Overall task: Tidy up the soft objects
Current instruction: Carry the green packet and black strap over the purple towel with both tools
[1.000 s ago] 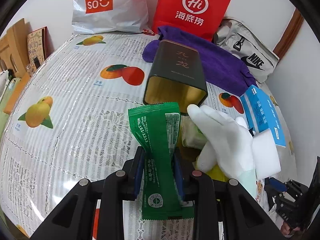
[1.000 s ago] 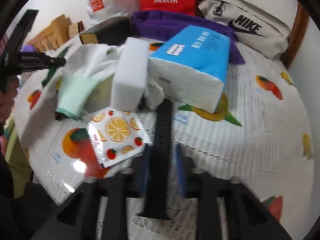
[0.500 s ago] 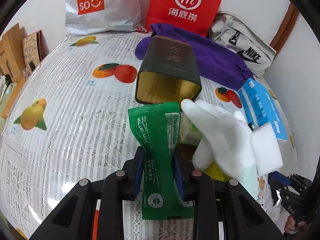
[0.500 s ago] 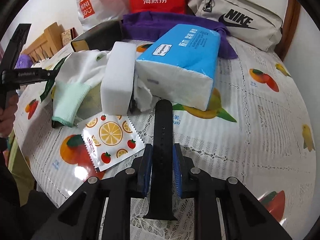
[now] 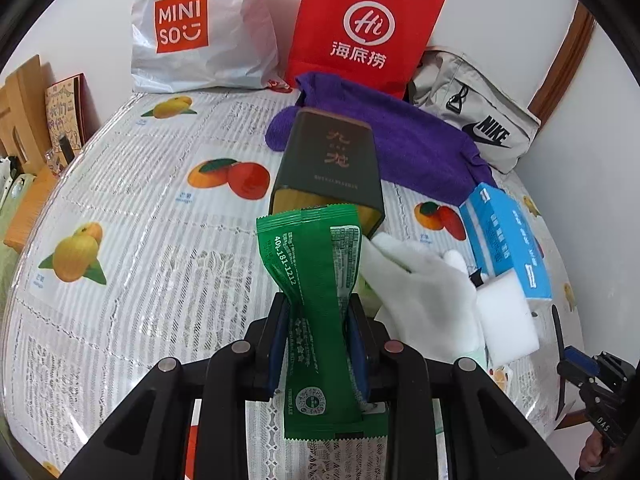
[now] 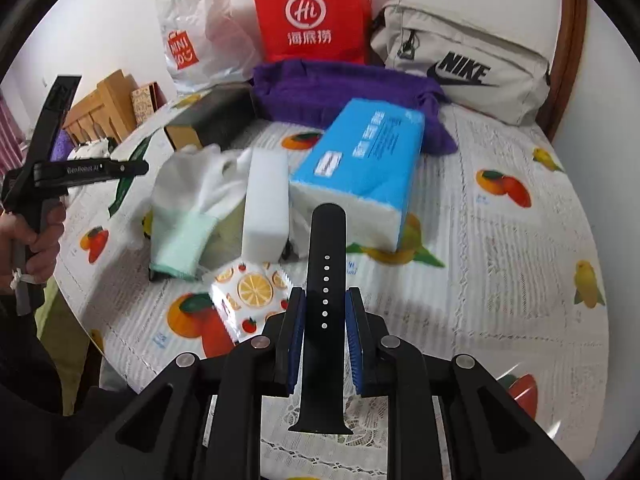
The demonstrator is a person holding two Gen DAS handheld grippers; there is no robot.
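Observation:
My left gripper (image 5: 318, 316) is shut on a green sachet (image 5: 312, 280), held above the table with its top just before the open mouth of a dark tin box (image 5: 332, 168) lying on its side. My right gripper (image 6: 325, 312) is shut on a black watch strap (image 6: 325, 280), held upright above the table. A white glove (image 5: 424, 292), also in the right wrist view (image 6: 192, 196), a white sponge block (image 6: 266, 208) and a blue tissue pack (image 6: 364, 164) lie together mid-table. A fruit-print sachet (image 6: 248, 292) lies before the right gripper.
A purple towel (image 5: 404, 144), a red Hi bag (image 5: 360, 28), a white Miniso bag (image 5: 192, 32) and a grey Nike bag (image 6: 468, 68) line the back wall. Wooden items (image 5: 24, 104) stand at the left edge. The fruit-print tablecloth (image 5: 140, 240) covers the table.
The left gripper with the green sachet has moved closer to the tin's mouth. The right gripper has lifted the black strap and moved a little forward.

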